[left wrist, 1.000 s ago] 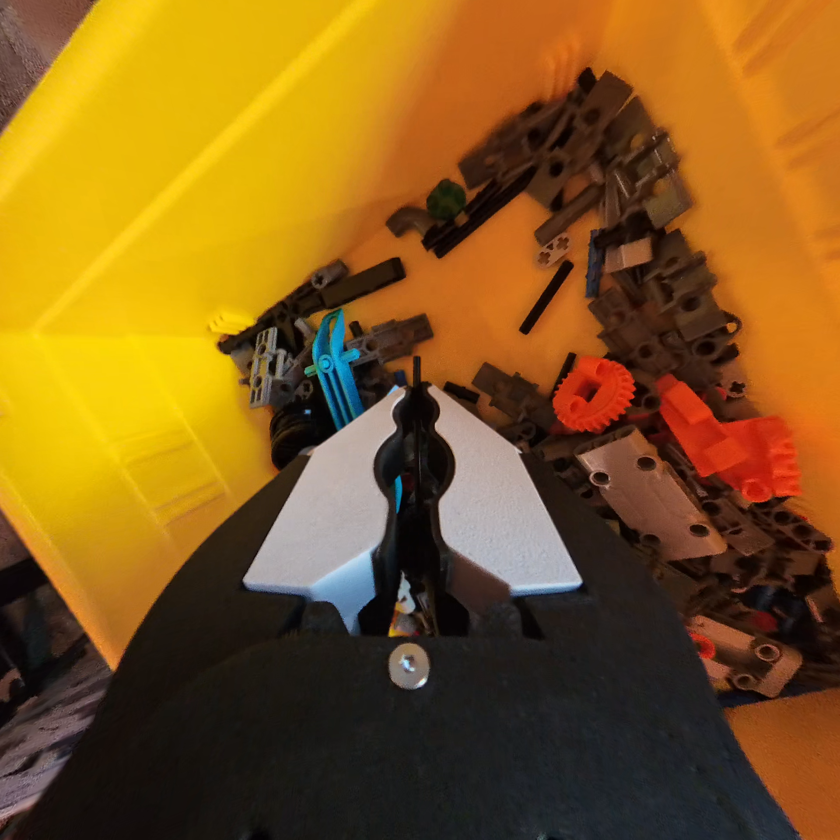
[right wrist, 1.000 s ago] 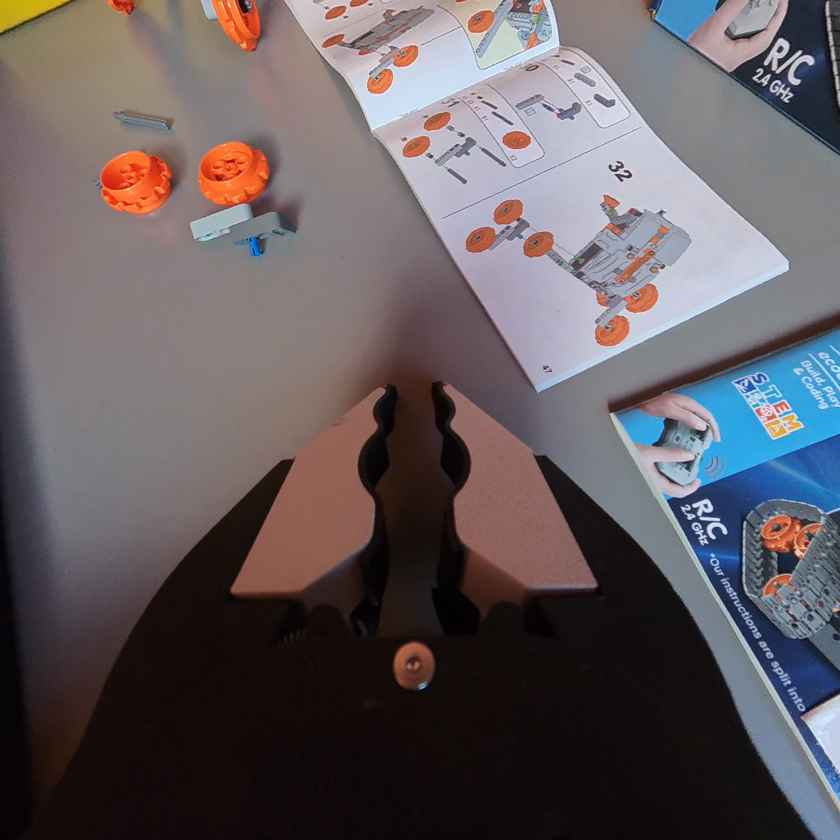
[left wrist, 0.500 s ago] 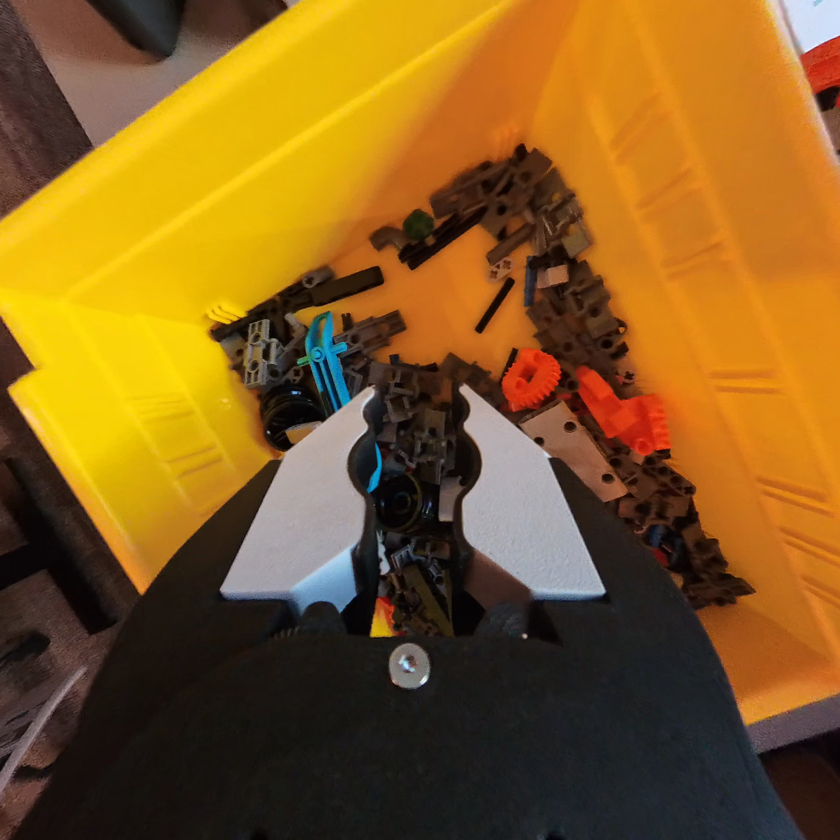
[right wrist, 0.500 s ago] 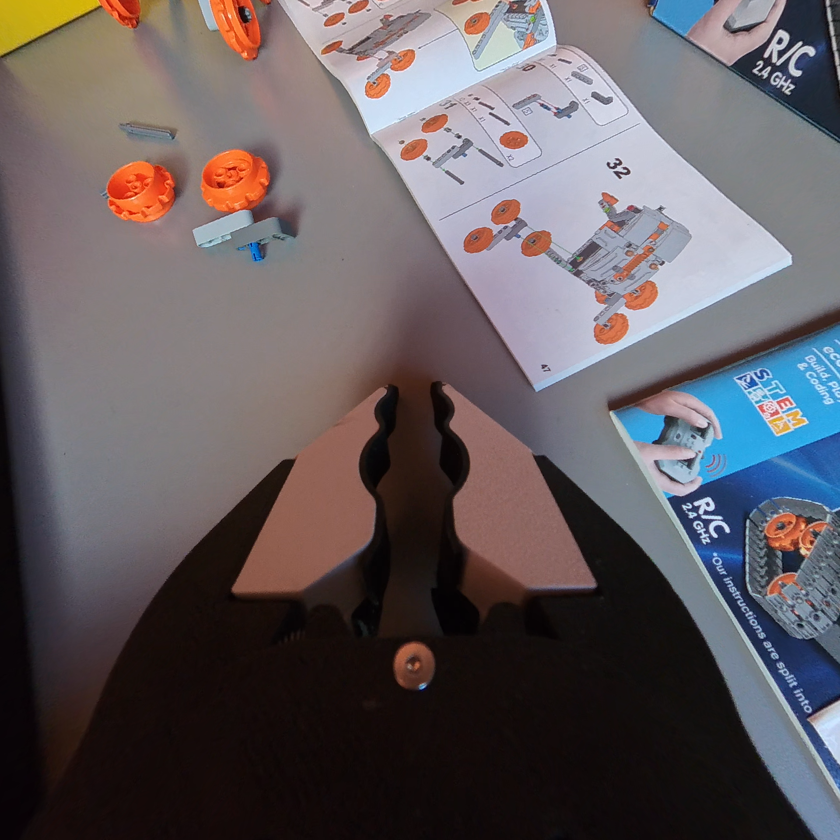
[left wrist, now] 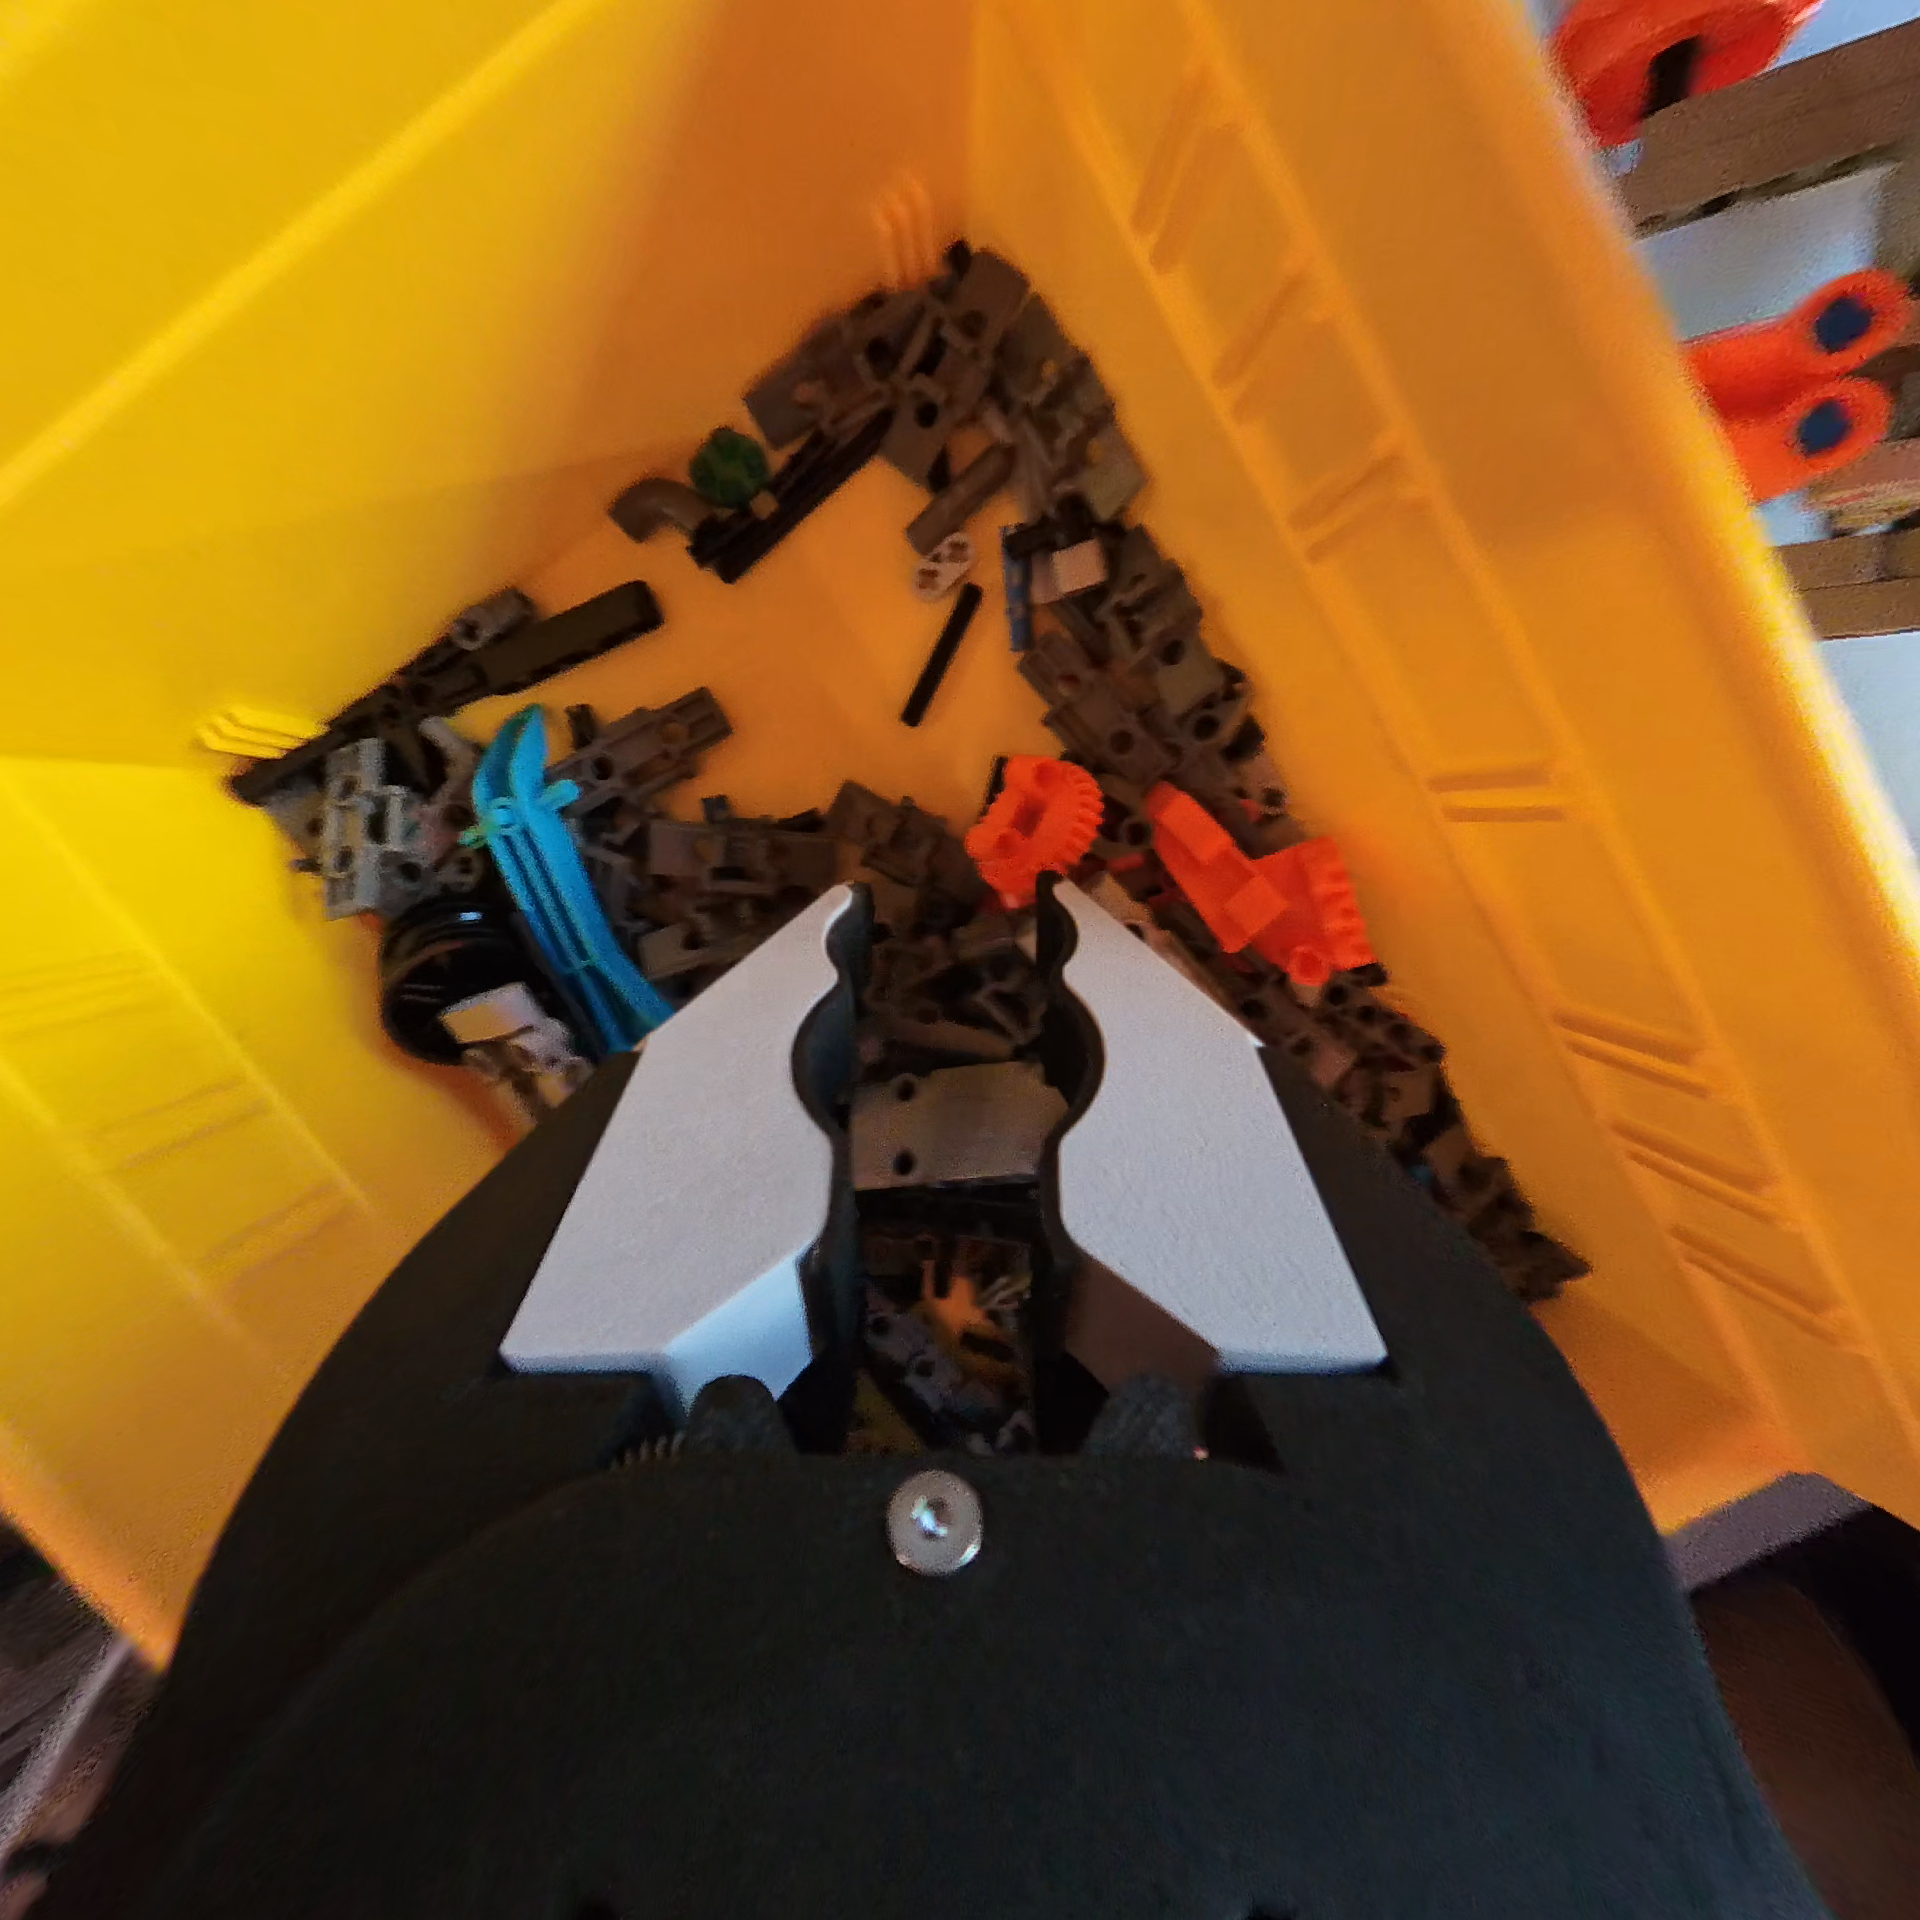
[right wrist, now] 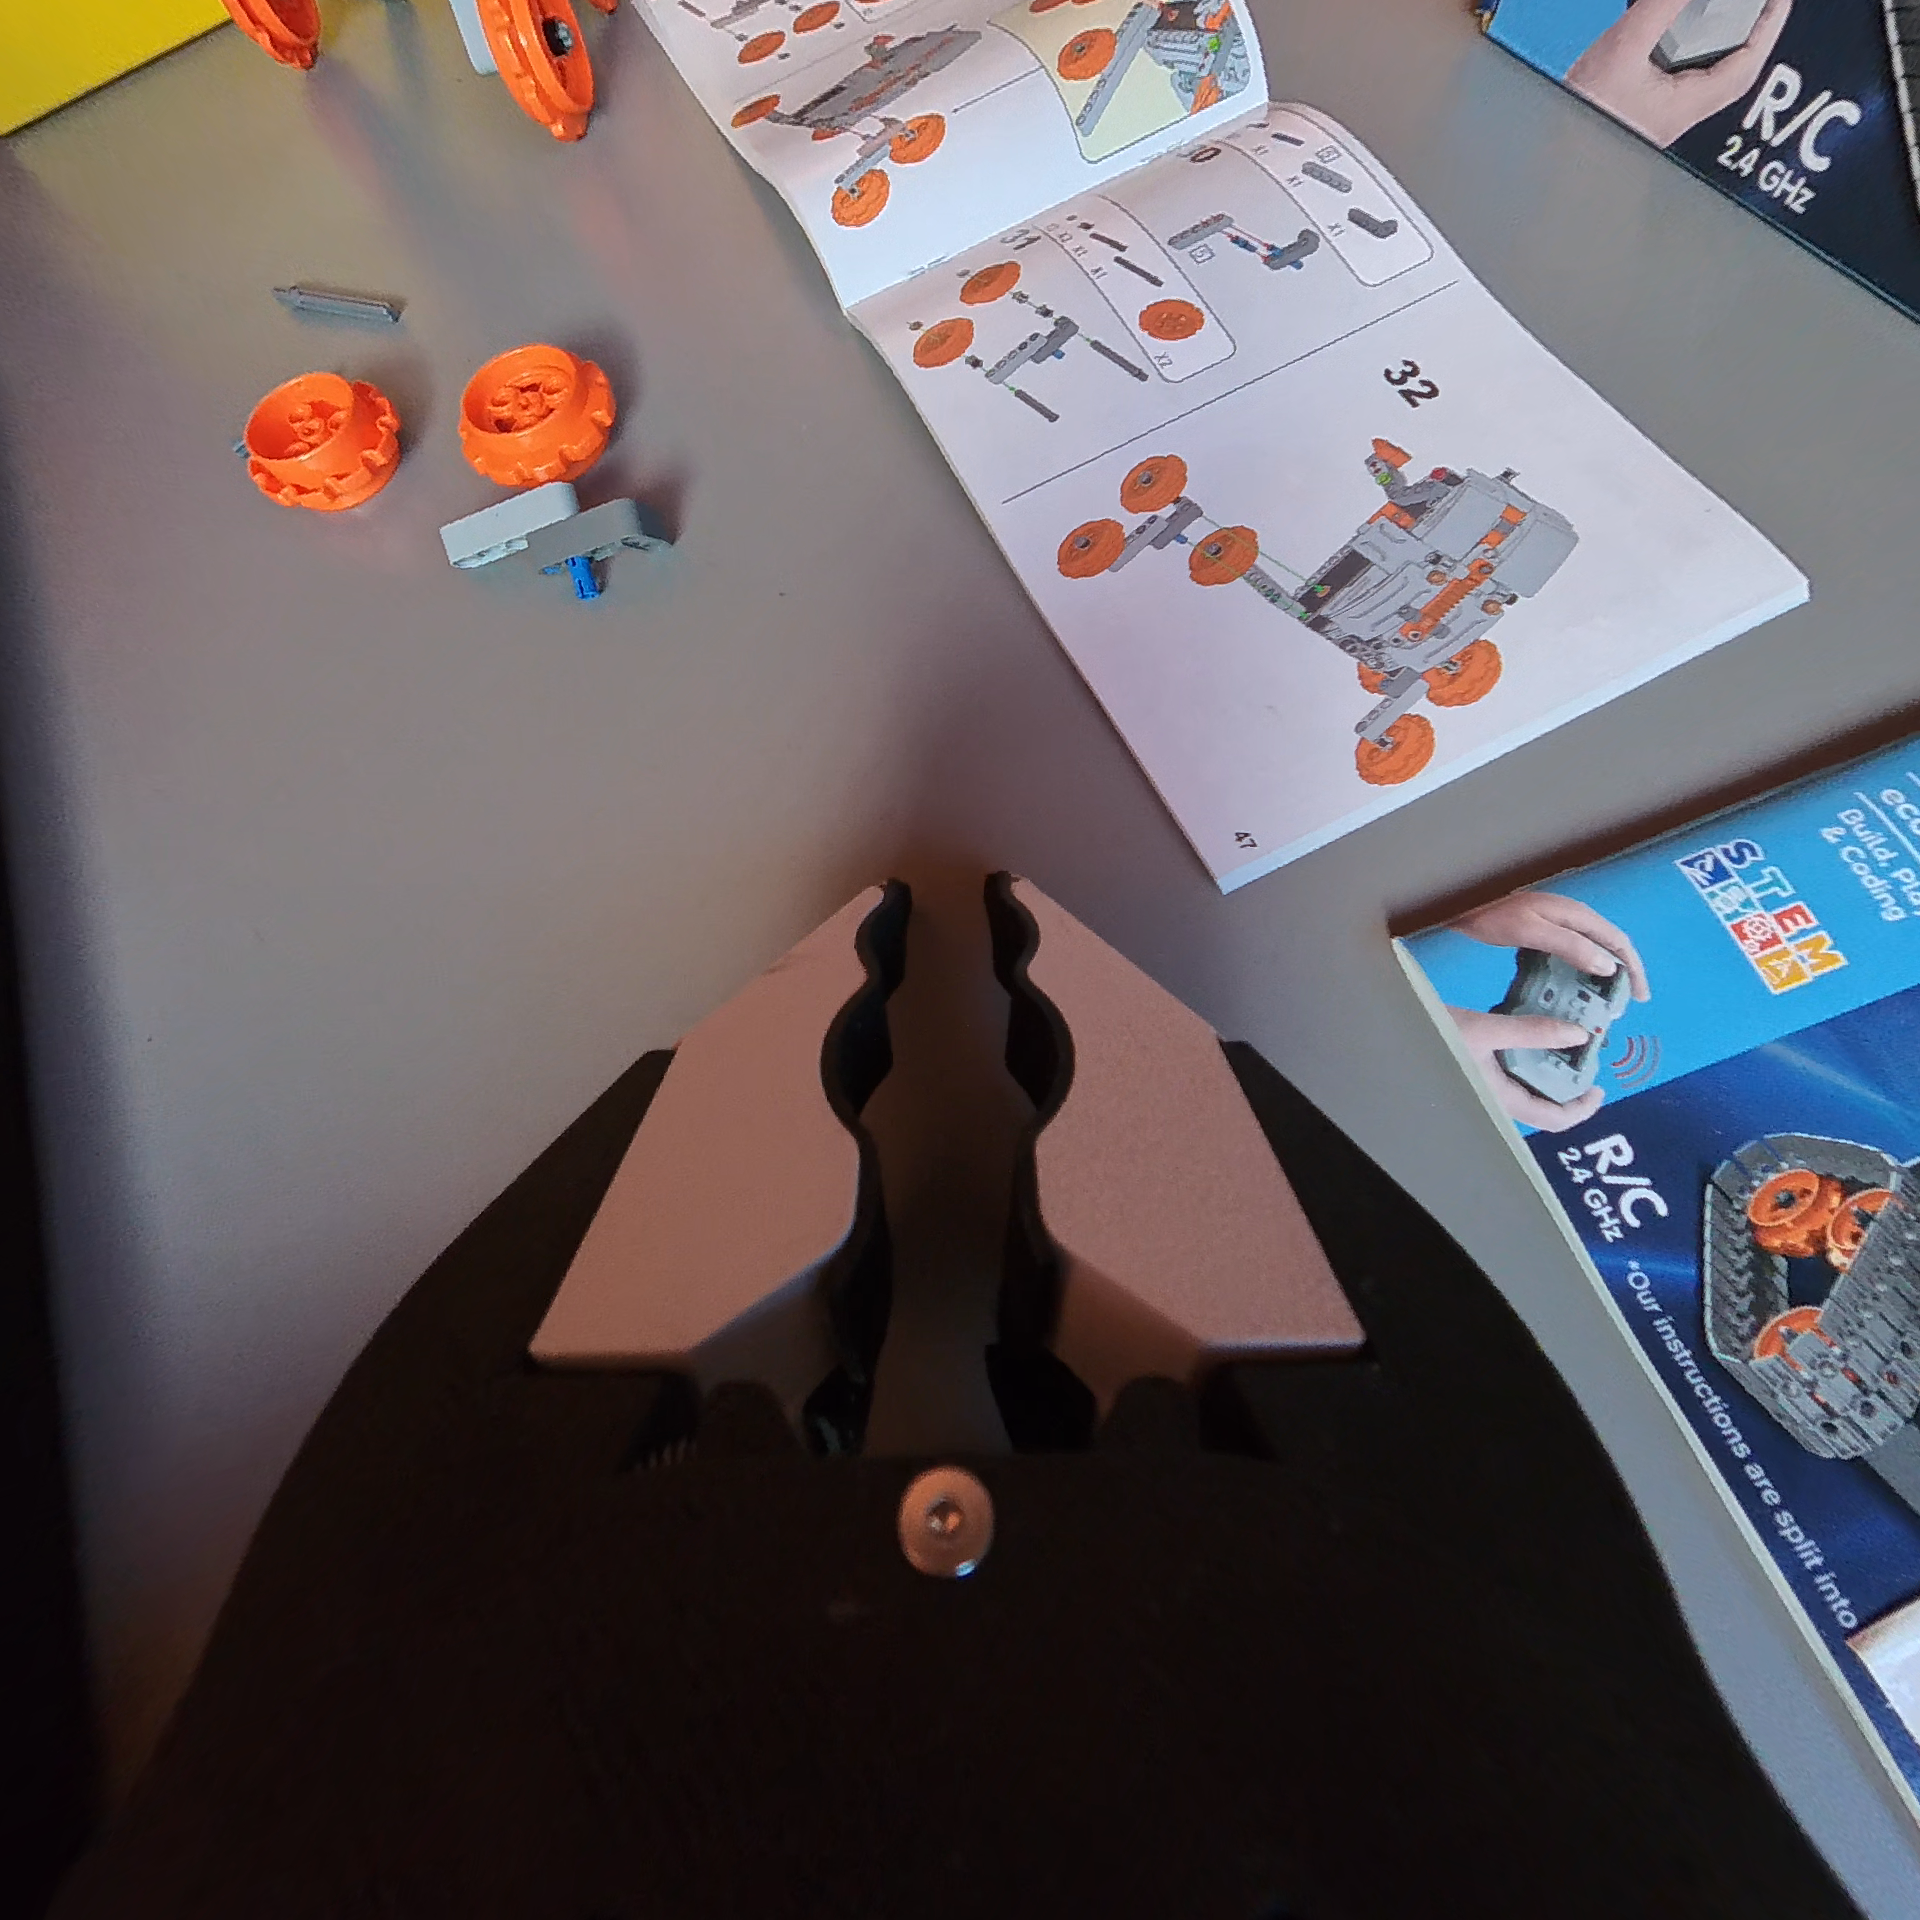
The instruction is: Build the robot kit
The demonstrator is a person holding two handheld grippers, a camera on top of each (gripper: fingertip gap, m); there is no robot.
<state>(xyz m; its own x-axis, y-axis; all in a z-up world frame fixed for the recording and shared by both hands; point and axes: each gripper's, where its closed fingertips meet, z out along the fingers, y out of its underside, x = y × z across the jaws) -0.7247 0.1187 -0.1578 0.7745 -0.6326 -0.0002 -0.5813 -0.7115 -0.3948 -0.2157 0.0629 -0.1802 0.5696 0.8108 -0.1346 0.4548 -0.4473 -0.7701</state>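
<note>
yellow bin [left wrist: 520, 312] holds loose dark building pieces. left gripper [left wrist: 948, 896] is inside it, jaws parted, a grey plate [left wrist: 951, 1127] between the fingers; grip unclear. right gripper [right wrist: 945, 888] hovers over the grey table [right wrist: 416, 831], jaws slightly parted, empty, near the open booklet [right wrist: 1351, 468].

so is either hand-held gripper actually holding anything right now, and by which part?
Nothing held. Left hand-held gripper is open above loose parts in the yellow bin; right hand-held gripper is open over bare table.
</note>
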